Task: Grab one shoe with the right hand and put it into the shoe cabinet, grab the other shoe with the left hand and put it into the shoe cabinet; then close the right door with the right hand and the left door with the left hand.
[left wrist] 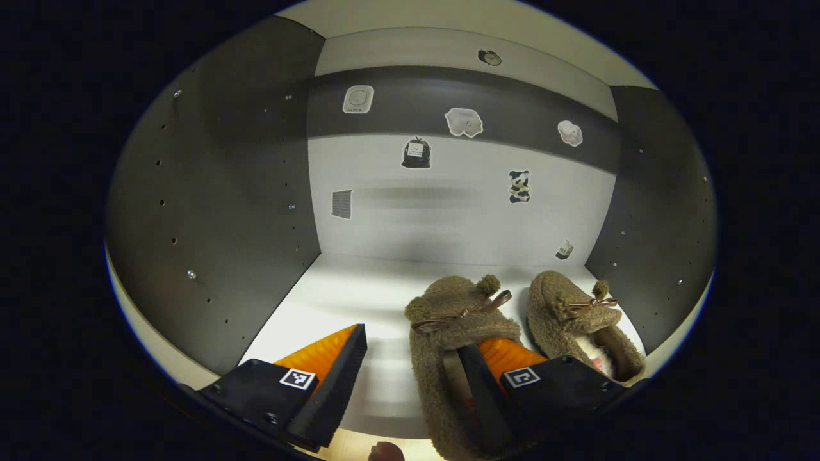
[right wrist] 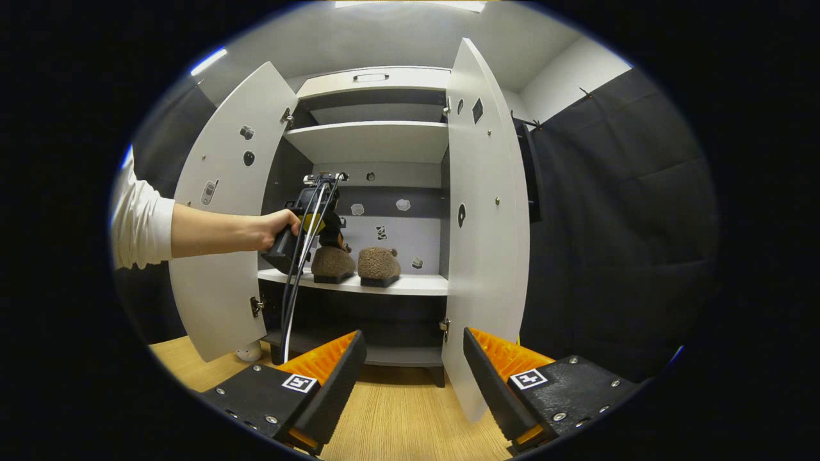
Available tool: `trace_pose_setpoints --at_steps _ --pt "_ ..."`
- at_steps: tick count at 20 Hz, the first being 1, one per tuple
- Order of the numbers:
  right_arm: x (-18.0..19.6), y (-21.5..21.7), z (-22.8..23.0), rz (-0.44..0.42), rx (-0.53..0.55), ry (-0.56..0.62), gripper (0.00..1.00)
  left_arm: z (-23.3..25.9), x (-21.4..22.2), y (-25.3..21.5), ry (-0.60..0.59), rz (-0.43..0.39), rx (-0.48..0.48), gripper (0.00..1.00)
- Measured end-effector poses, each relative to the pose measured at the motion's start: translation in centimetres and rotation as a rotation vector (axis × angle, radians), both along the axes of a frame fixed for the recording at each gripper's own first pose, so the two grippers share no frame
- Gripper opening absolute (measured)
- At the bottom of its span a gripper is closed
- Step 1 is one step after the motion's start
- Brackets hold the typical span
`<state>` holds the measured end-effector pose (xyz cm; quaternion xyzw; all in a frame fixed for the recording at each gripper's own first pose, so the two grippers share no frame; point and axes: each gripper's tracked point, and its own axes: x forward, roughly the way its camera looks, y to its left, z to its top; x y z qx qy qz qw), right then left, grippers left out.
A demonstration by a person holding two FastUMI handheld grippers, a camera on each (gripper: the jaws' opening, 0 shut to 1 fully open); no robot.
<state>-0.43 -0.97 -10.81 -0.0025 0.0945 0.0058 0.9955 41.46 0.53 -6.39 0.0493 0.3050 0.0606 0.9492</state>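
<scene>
Resting shoes (right wrist: 355,264) on shelf (right wrist: 410,285), doors (right gripper view) ajar

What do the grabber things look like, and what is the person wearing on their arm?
Each gripper has two wedge-shaped jaws on black blocks, and each block carries a small square black-and-white tag. The right gripper shows this up close, with silver screws in the blocks. The left gripper, seen farther off, is a dark handle with black cables hanging down. The person's arm has a white sleeve.
</scene>
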Motion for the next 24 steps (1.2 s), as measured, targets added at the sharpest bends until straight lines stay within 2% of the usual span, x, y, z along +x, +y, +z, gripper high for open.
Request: trace_pose_setpoints --at_steps 6,7,8,9,14,17,19,20,21,22,23,24 --pt "0.7 0.9 0.0 0.024 0.021 -0.002 0.94 3.3 -2.7 -2.7 -0.038 -0.085 -0.109 0.95" --pt "0.7 1.0 0.0 0.026 0.023 -0.001 0.94 4.4 -3.4 -3.1 -0.065 -0.105 -0.12 0.95" --pt "0.7 1.1 -0.1 0.029 0.027 -0.001 0.94 5.6 -4.3 -3.6 -0.096 -0.13 -0.13 0.99" --pt "0.7 1.2 -0.2 0.031 0.032 0.001 0.94 6.9 -5.3 -4.0 -0.134 -0.159 -0.141 0.94" --pt "1.1 1.7 -0.2 0.044 0.064 0.01 0.94 11.6 -11.9 -5.1 -0.337 -0.265 -0.169 0.94" --pt "1.6 2.1 0.4 0.057 0.065 -0.003 0.94 12.3 -15.7 -4.4 -0.394 -0.27 -0.185 0.94" --pt "1.7 2.3 0.9 0.062 0.053 -0.015 0.94 12.3 -18.0 -2.9 -0.438 -0.238 -0.182 0.94" --pt "1.7 2.4 1.0 0.067 0.05 -0.019 0.98 12.2 -19.1 -2.2 -0.458 -0.223 -0.169 0.94" --pt "1.8 2.5 1.1 0.069 0.05 -0.019 0.94 12.0 -20.6 -1.6 -0.471 -0.21 -0.149 0.94" --pt "1.7 2.6 1.2 0.072 0.051 -0.018 0.94 11.8 -22.0 -1.1 -0.479 -0.203 -0.132 0.89" --pt "1.7 2.6 1.3 0.073 0.053 -0.019 0.94 11.6 -23.8 -0.9 -0.493 -0.209 -0.125 0.89" --pt "1.6 2.7 1.4 0.075 0.052 -0.02 0.94 11.2 -25.4 -0.8 -0.5 -0.218 -0.117 0.94"
